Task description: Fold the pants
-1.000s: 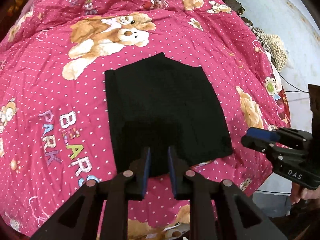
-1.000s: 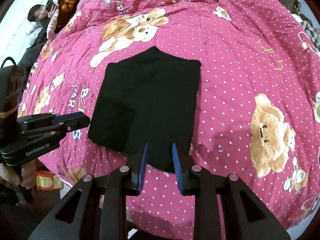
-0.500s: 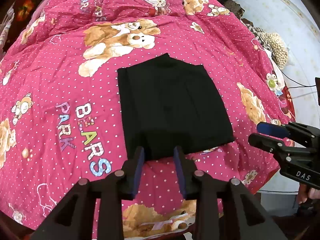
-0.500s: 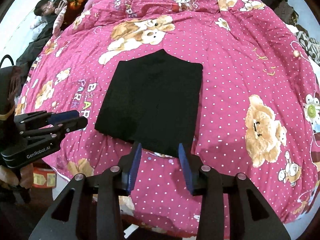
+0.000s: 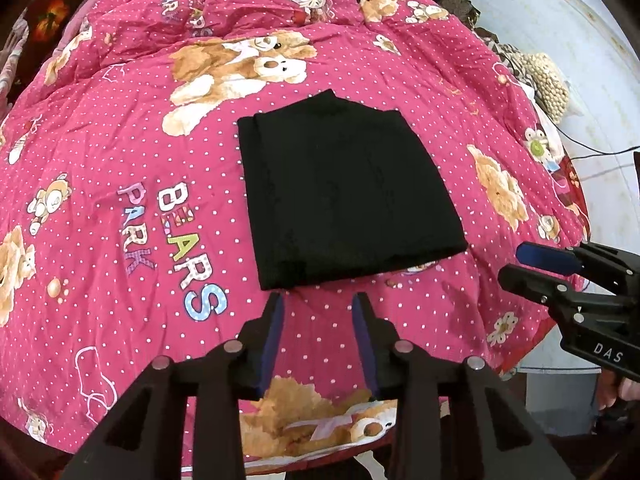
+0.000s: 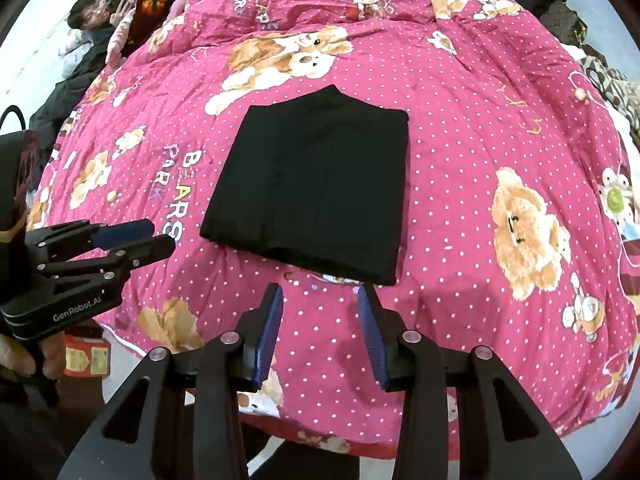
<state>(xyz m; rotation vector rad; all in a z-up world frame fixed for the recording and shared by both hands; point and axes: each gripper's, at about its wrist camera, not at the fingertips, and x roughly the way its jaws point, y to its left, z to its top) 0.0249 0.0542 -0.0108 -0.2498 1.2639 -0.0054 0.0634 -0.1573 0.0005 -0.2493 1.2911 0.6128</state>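
Note:
The black pants [image 5: 344, 192] lie folded into a flat rectangle in the middle of the pink bear-print quilt [image 5: 120, 140]. They also show in the right wrist view [image 6: 312, 188]. My left gripper [image 5: 318, 304] is open and empty, just short of the pants' near edge. My right gripper [image 6: 320, 296] is open and empty, also just short of the near edge. Each gripper shows in the other's view: the right one [image 5: 560, 276] at the right, the left one [image 6: 120, 240] at the left.
The quilt [image 6: 500, 140] covers a bed whose near edge drops off below the grippers. A person [image 6: 92, 20] lies at the far left. Dark clothes and a patterned pile [image 5: 548, 80] lie along the bed's right side by the pale floor.
Both grippers have opened wider and drawn back from the pants toward the bed's near edge. The folded pants stay flat where they were.

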